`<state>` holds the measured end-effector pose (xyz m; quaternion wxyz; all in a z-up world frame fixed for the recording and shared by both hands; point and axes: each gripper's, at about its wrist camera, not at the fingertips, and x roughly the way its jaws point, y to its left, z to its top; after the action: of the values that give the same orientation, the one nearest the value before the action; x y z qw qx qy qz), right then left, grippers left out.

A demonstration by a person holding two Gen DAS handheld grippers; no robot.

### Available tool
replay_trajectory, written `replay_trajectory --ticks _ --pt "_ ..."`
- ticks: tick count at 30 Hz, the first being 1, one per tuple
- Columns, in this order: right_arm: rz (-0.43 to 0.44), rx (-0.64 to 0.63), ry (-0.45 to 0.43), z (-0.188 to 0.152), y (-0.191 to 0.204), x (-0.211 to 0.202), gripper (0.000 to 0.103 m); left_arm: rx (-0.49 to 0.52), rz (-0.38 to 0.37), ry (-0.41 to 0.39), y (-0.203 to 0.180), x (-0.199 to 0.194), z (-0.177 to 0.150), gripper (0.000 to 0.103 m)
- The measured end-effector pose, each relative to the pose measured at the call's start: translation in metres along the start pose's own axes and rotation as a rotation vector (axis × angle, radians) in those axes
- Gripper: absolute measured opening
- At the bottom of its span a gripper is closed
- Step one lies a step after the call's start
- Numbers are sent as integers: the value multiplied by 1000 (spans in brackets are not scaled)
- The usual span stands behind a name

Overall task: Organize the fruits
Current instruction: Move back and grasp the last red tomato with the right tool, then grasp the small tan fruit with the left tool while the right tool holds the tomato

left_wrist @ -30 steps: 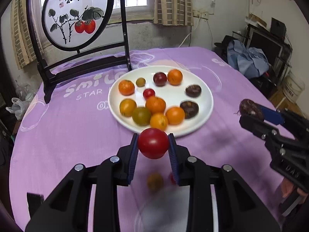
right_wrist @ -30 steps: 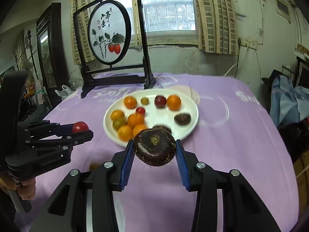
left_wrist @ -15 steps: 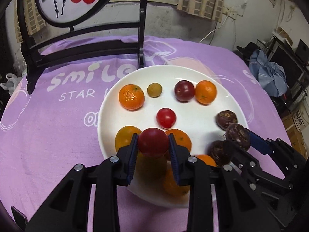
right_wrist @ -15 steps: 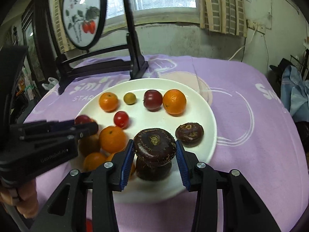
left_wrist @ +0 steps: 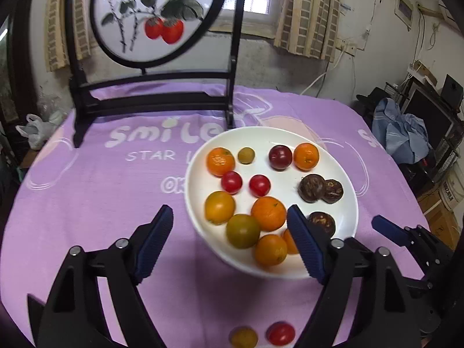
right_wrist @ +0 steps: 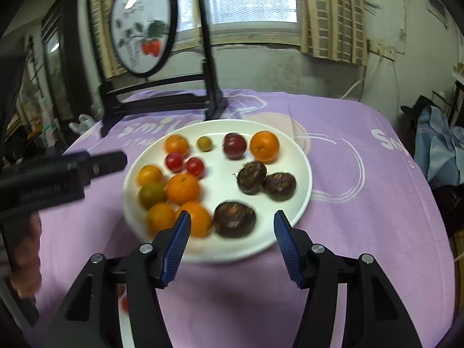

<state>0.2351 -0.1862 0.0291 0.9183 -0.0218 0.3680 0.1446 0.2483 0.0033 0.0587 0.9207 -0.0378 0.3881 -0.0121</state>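
White plate (left_wrist: 346,200) on purple-clothed surface (left_wrist: 101,191): oranges, two red tomatoes (left_wrist: 231,182), three dark brown fruits (right_wrist: 251,173). Loose near edge: one red tomato (left_wrist: 280,333), one yellow fruit (left_wrist: 244,337). Left gripper (left_wrist: 229,243): spread wide, holding nothing. Right gripper (right_wrist: 232,243): likewise.

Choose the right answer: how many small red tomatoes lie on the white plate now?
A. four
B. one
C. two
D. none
C. Two red tomatoes lie side by side near the middle of the white plate, between the oranges; the right wrist view shows the same pair.
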Motion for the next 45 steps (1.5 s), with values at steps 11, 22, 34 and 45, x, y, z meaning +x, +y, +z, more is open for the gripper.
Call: replay_trajectory --ticks 11,22,34,45 --pt "56 -164 109 -74 40 -37 60 -34 63 31 23 -47 -84 84" --pt "49 -199 204 -108 77 -18 64 -95 13 61 59 -36 -115 84" --pt "53 -172 169 -81 94 14 47 -138 -21 91 74 -29 -112 84" --pt "52 -118 153 -81 82 -5 30 -64 -58 90 57 -31 -117 84"
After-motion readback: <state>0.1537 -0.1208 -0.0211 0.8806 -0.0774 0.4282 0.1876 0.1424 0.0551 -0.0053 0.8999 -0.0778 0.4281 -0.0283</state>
